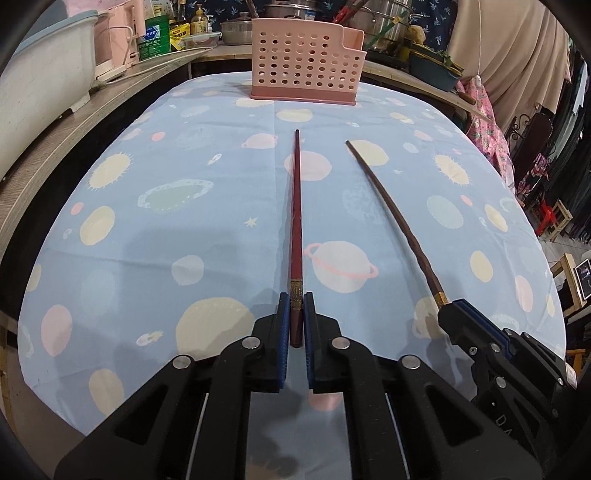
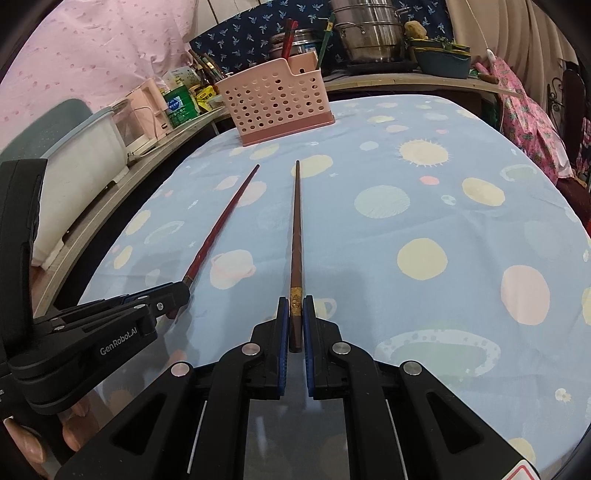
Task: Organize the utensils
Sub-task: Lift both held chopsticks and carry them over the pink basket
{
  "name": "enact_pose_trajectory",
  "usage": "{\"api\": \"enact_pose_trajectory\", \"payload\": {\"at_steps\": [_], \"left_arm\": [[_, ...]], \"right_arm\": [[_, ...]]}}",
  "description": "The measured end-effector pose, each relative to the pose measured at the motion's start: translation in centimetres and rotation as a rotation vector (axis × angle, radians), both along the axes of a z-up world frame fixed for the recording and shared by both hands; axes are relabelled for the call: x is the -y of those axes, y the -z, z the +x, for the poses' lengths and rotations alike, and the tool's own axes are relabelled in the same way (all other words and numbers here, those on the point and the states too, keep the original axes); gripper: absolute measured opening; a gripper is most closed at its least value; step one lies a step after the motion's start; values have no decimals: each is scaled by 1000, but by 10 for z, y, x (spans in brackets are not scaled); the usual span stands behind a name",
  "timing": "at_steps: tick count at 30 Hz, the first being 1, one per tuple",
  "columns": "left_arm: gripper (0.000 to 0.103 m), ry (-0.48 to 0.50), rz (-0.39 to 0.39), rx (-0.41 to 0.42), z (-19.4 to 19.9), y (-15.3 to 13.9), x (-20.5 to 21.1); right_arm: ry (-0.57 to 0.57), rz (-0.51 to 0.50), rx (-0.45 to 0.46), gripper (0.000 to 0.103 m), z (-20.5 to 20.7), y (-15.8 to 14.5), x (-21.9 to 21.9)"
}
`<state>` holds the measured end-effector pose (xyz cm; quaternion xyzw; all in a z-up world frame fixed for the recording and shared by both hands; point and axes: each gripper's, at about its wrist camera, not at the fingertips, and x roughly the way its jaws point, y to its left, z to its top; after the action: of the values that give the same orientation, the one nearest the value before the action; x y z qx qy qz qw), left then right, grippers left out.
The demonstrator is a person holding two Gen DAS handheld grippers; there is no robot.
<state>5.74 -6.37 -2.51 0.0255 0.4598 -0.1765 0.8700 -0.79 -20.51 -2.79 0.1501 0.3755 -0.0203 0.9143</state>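
Note:
My left gripper point(image 1: 296, 301) is shut on the thick end of a red chopstick point(image 1: 296, 221), whose tip points away toward a pink perforated utensil holder point(image 1: 306, 66) at the far side of the table. My right gripper point(image 2: 295, 304) is shut on the thick end of a brown chopstick point(image 2: 295, 229), which also points toward the utensil holder point(image 2: 277, 103). In the left wrist view the right gripper point(image 1: 448, 304) and its brown chopstick point(image 1: 391, 206) are at the right. In the right wrist view the left gripper point(image 2: 181, 288) with the red chopstick point(image 2: 221, 221) is at the left. The holder has several utensils standing in it.
A blue tablecloth point(image 1: 147, 240) with planets covers the table. A wooden counter point(image 1: 74, 122) along the left carries a white tub point(image 1: 40, 74), pink appliance and bottles. Steel pots point(image 2: 369, 33) and a bowl stand behind the holder. A person's fingers point(image 2: 22, 443) hold the left gripper's handle.

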Motion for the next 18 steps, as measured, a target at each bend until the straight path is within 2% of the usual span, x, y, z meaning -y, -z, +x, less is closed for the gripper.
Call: {"api": "enact_pose_trajectory", "payload": {"at_steps": [10,18], "left_arm": [[7,-12,-69,42,-15,-33,-21],[7,-16,-141,106,-23,-72,-33]], "right_arm": [[-30,-8,63,7,-10,-31,-14],[-46,-16,148,7,-16,-73,-22]]}}
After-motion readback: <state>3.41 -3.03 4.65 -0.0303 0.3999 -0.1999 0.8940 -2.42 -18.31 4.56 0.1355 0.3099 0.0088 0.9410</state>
